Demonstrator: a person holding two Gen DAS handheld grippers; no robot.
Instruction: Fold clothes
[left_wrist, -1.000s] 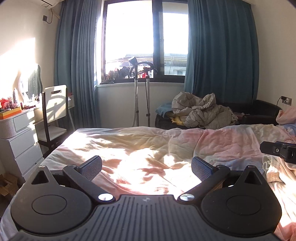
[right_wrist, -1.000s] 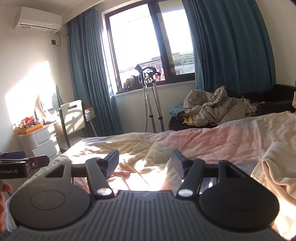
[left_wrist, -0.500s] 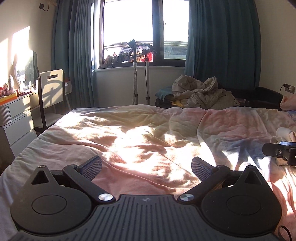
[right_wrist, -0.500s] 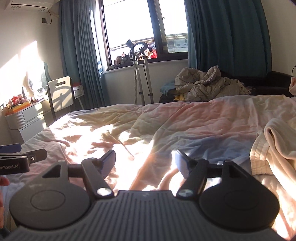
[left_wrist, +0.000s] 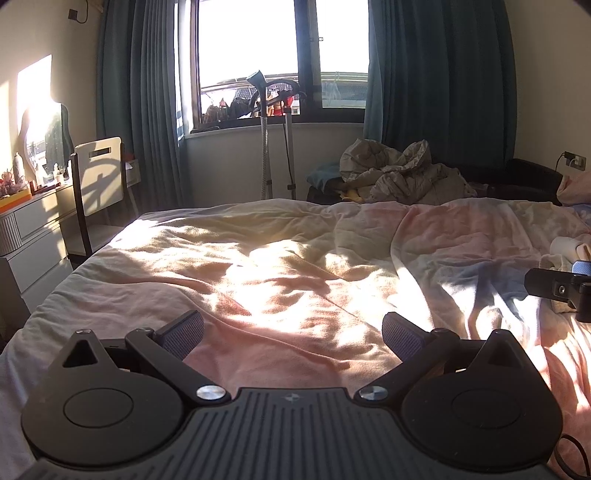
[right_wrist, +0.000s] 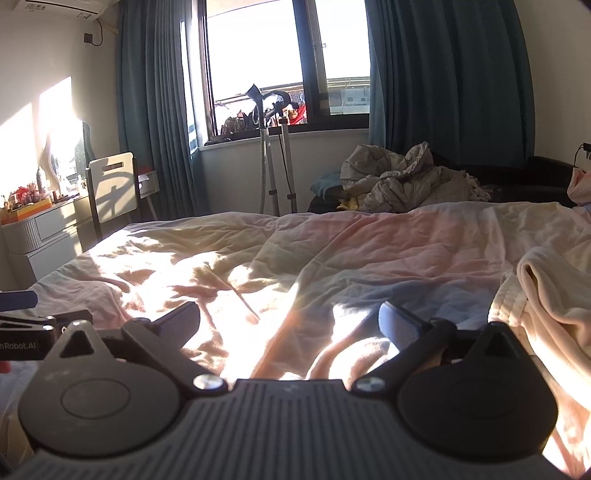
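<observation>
Left gripper (left_wrist: 291, 332): held low over the near edge of the bed, jaws spread wide, nothing but sunlit bedding seen between the pads.
Right gripper (right_wrist: 288, 319): also held low over the near edge, jaws opening at this moment, spread wide, no cloth caught between them; only rumpled bedding is seen in the gap.
Grippers side by side: in the left wrist view the right gripper (left_wrist: 561, 288) is seen at the right margin; in the right wrist view the left gripper (right_wrist: 26, 332) is seen at the left margin.
Bed (left_wrist: 55, 295): covered by a rumpled pale pink and cream duvet (left_wrist: 295, 258), lit strongly by sun on its near left part, shaded bluish toward the right.
Cream garment (right_wrist: 546, 295): the clothing is found crumpled on the right side of the bed, just beside the right gripper's right finger, not touched by either gripper; in the left wrist view a small part of it (left_wrist: 561, 247) is seen at the right edge of the bed.
Beyond the left edge: a white chair (left_wrist: 98, 173) is seen at a drawer desk (left_wrist: 33, 229) cluttered on top.
Beyond the far edge: a grey heap of bedding (left_wrist: 402, 173) is seen on a dark sofa (left_wrist: 528, 177), with a garment steamer stand (left_wrist: 267, 147) left of it.
Far wall: a bright window (left_wrist: 280, 55) is framed by dark teal curtains (left_wrist: 436, 92).
</observation>
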